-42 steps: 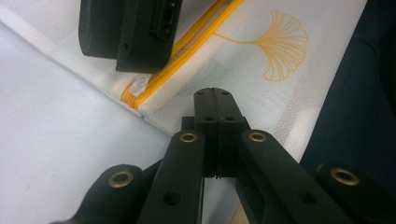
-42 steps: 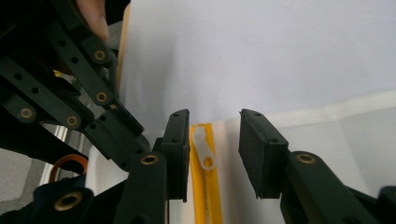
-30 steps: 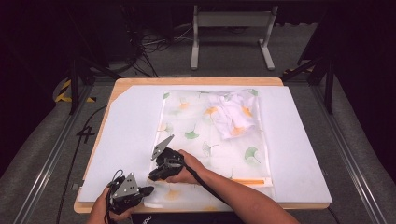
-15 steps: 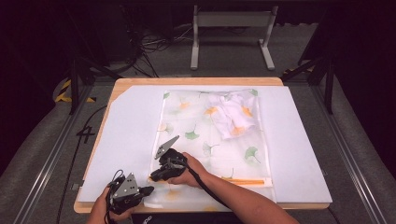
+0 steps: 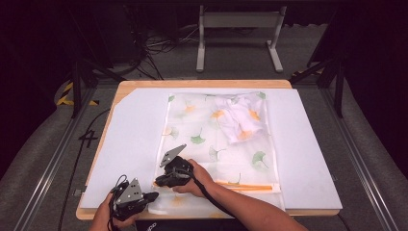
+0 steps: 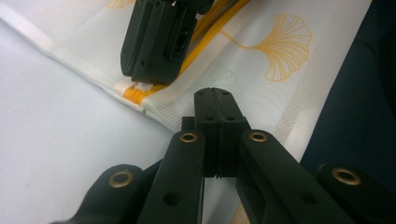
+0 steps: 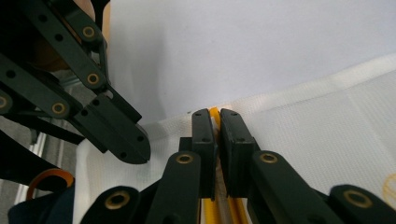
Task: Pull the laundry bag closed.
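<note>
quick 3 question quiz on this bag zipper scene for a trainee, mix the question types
1. True or false: the right hand-held gripper is closed around the orange zipper at the left end of the mesh bag.
2. Multiple choice: what lies inside the bag near its far right corner? A) a crumpled white garment B) a folded blue towel C) a pair of black shoes
3. Fill in: the left hand-held gripper has its jaws ____, holding the near edge of the bag.

Key: 1 true; 2 A, the white garment; 3 shut.
</note>
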A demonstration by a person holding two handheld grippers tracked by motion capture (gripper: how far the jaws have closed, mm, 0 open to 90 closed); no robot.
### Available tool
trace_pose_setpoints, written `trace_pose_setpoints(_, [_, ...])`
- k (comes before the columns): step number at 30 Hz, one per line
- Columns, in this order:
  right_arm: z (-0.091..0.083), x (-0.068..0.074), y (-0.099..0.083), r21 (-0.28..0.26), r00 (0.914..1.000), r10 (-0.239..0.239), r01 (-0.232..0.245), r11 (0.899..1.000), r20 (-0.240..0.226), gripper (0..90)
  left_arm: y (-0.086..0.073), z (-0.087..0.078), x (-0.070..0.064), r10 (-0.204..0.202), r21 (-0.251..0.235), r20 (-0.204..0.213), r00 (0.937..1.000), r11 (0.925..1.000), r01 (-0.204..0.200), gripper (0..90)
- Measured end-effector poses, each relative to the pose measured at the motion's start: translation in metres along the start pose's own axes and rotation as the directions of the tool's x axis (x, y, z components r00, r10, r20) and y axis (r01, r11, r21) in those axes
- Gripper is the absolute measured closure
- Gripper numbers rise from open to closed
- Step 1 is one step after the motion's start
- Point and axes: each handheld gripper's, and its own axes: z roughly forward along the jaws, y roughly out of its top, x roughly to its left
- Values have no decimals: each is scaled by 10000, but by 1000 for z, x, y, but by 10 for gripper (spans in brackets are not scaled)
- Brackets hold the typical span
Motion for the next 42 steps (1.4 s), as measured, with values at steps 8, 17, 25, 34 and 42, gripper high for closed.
trace_pose_setpoints(8, [-4,-3,0,59,9988,177,-175,9998,-458,899,0,0,1,-22,8,27,10000,10000,22,900])
trace_pose_setpoints(17, [-1,0,0,291,9991,152,-140,9995,-399,826,0,0,1,-29,9,41,10000,10000,29,900])
trace_pose_setpoints(25, [2,7,1,221,9998,38,-43,9997,204,898,0,0,1,-59,-22,82,9999,10000,59,900])
trace_pose_setpoints(34, [-6,2,-1,47,9998,124,-123,9999,-140,900,0,0,1,-41,2,60,10000,10000,41,900])
trace_pose_setpoints(42, [-11,-1,3,-100,9990,63,-68,9999,-444,900,9,-1,4,475,-138,-1255,9910,9987,-496,883])
